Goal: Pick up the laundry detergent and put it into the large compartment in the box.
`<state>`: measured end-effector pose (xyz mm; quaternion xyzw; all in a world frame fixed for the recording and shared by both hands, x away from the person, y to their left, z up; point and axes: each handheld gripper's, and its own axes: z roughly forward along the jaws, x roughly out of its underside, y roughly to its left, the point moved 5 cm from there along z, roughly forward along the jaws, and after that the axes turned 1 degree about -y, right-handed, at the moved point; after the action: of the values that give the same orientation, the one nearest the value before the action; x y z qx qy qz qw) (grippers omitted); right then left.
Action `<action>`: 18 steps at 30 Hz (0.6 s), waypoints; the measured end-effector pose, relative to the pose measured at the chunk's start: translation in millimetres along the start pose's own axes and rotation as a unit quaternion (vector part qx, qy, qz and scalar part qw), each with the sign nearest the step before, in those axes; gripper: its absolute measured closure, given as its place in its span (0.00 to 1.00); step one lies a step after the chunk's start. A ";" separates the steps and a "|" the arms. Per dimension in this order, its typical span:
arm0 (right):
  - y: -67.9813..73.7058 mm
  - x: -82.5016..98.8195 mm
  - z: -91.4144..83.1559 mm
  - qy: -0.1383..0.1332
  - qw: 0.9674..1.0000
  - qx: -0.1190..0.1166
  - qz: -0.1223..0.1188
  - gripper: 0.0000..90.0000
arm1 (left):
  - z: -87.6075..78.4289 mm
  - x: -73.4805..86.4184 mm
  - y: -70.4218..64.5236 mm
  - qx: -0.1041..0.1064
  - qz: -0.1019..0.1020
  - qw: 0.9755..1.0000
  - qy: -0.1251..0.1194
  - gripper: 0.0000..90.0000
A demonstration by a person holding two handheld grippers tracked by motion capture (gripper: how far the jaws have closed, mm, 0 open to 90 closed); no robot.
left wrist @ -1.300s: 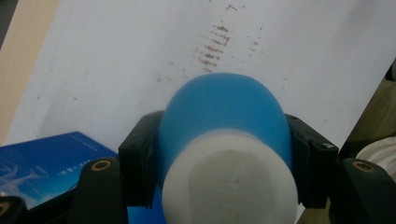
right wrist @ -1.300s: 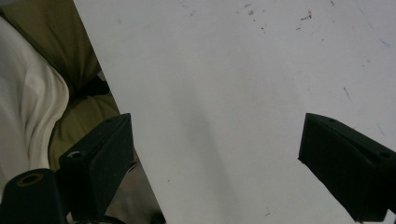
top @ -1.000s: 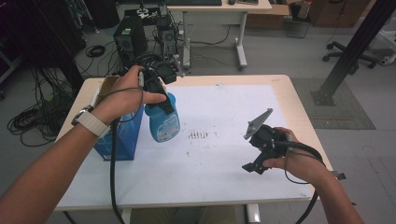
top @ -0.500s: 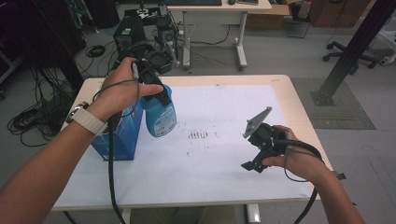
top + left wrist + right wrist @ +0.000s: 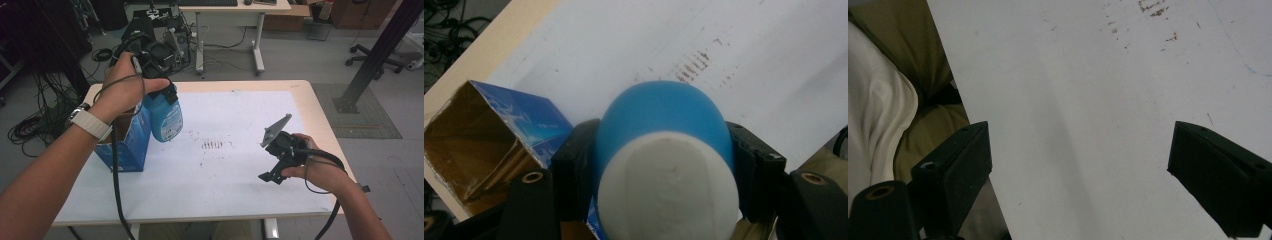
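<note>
Item: blue bottle [image 5: 165, 114], plastic, rounded shoulders, white cap or top [image 5: 669, 187] as seen in the left gripper view, a pale printed label on its front.

Location: held in the air at about 10 o'clock of the table [image 5: 310, 105], just beside the open blue carton [image 5: 127, 142] and above the white sheet [image 5: 235, 170] that covers the tabletop.

Held by: left gripper [image 5: 664, 165], jaws clamped on the upper body of the bottle, one pad on each flank; the bottle hangs below the hand in the high view.

Handling, as judged: rigid-walled but likely to give a little under a hard squeeze; smooth and curved, so liable to slip or swivel between flat pads. Weight depends on the fill, which cannot be told. Best hold is where the pads now sit, high on the body under the cap, where the sides run nearly parallel; the round belly lower down would offer poor purchase.

Second tool: right gripper [image 5: 280, 160], at about 4 o'clock of the table, jaws spread wide with nothing between them, hovering over bare sheet.

Other: brown smudges [image 5: 212, 145] on the sheet near the centre; carton open at the top, brown inside, contents not discernible.
</note>
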<state>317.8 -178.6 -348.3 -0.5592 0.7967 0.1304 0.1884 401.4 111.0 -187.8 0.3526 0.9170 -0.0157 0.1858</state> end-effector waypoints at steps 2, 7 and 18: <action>-0.2 0.0 0.0 0.000 1.000 0.000 0.000 0.12 | -2.9 -0.1 2.0 -0.001 -0.011 1.000 -0.003 0.42; -1.0 -1.0 0.5 -0.003 1.000 -0.002 -0.003 0.12 | -10.3 0.2 8.5 -0.013 -0.030 0.999 -0.005 0.42; -2.4 -3.4 0.1 -0.005 1.000 -0.003 -0.008 0.12 | -23.6 0.8 17.7 -0.027 -0.065 0.998 -0.003 0.42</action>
<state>321.1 -176.6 -346.9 -0.5654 0.7909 0.1341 0.1919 404.7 128.5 -164.3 0.2874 0.9374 -0.0042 0.1969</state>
